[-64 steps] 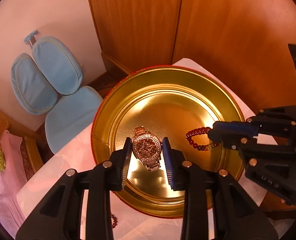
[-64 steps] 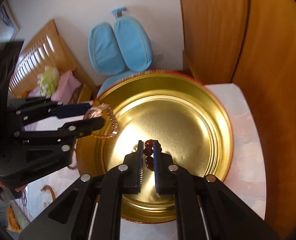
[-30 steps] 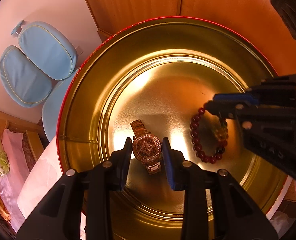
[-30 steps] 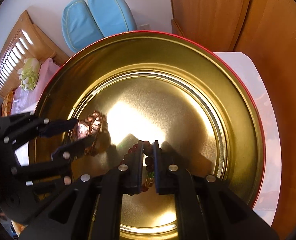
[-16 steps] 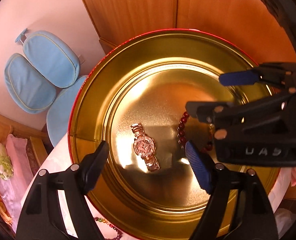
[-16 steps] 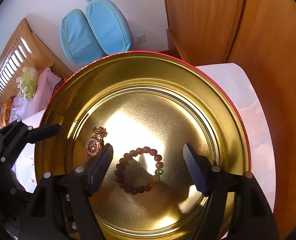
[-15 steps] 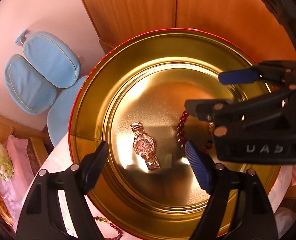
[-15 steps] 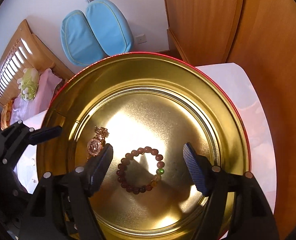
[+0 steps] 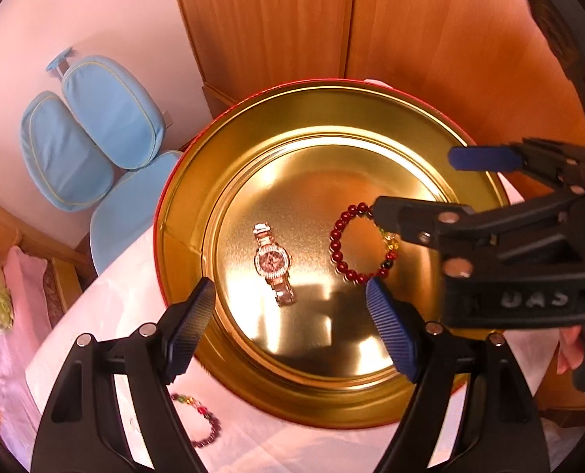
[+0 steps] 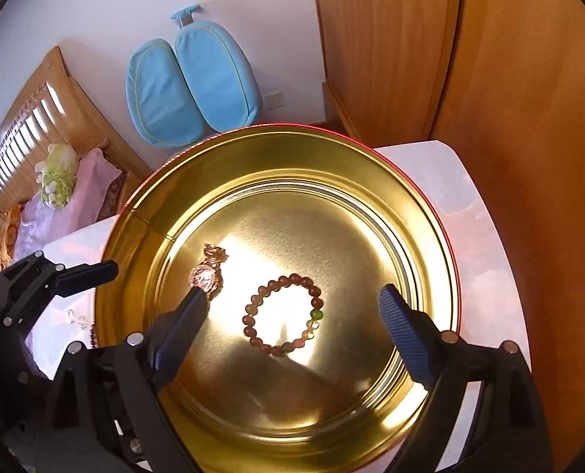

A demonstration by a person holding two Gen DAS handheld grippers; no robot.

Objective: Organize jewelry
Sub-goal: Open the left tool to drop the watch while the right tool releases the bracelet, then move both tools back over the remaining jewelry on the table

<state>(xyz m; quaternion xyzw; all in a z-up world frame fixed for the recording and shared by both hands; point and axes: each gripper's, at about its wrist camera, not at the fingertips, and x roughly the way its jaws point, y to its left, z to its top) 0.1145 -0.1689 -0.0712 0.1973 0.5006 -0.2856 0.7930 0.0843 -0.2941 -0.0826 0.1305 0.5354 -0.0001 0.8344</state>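
Observation:
A round gold tin (image 9: 229, 181) (image 10: 418, 205) stands on the white table. Inside it lie a rose-gold jewelled watch (image 9: 273, 262) (image 10: 206, 276) and a red bead bracelet (image 9: 361, 244) (image 10: 284, 309), side by side and apart. My left gripper (image 9: 292, 321) is open and empty above the tin's near rim. My right gripper (image 10: 292, 325) is open and empty above the bracelet; it also shows in the left wrist view (image 9: 422, 185) at the right.
Another bead bracelet (image 9: 201, 421) lies on the white cloth in front of the tin. Small clear pieces (image 10: 77, 318) lie on the cloth at the tin's left. A wooden wardrobe (image 9: 351, 19) stands behind, a blue chair (image 9: 95, 134) and a bed (image 10: 55, 181) to the left.
Both grippers have opened and let go of the watch and the bracelet, which now lie in the tin. Both grippers have drawn back and up from the tin.

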